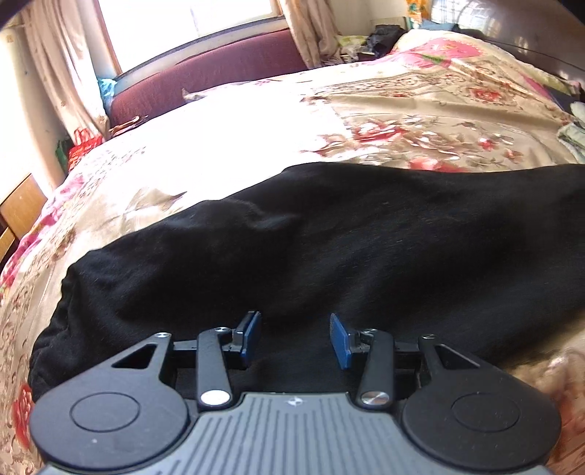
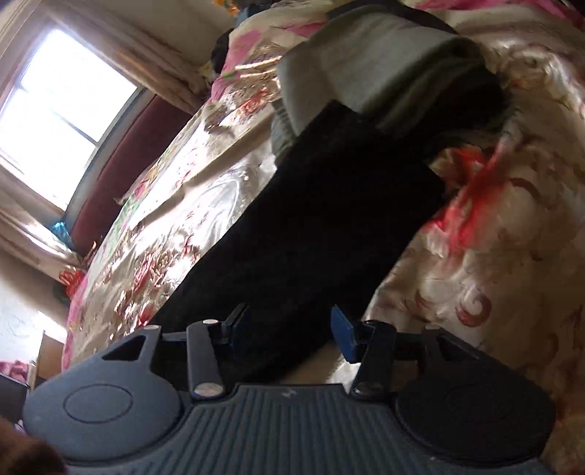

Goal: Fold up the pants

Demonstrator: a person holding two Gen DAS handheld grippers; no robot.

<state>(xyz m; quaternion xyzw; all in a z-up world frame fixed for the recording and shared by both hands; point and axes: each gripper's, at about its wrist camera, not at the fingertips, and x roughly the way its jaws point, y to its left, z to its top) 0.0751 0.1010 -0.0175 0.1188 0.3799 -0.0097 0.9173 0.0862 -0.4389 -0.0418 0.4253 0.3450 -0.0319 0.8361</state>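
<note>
Black pants [image 1: 310, 252] lie flat across a floral bedspread [image 1: 420, 120], stretched left to right in the left wrist view. My left gripper [image 1: 295, 338] is open, its blue pads just above the near edge of the pants, holding nothing. In the right wrist view the pants [image 2: 310, 226] run as a long dark strip away from the camera, with a grey-lined part [image 2: 351, 73] turned out at the far end. My right gripper [image 2: 289, 329] is open over the near end of the strip, empty.
The bed has a maroon headboard [image 1: 204, 73] under a bright window [image 1: 182, 18] with curtains. A wooden cabinet [image 1: 18, 208] stands left of the bed. Loose clothes [image 1: 384, 40] lie at the far end, and folded fabric [image 1: 574, 135] at the right edge.
</note>
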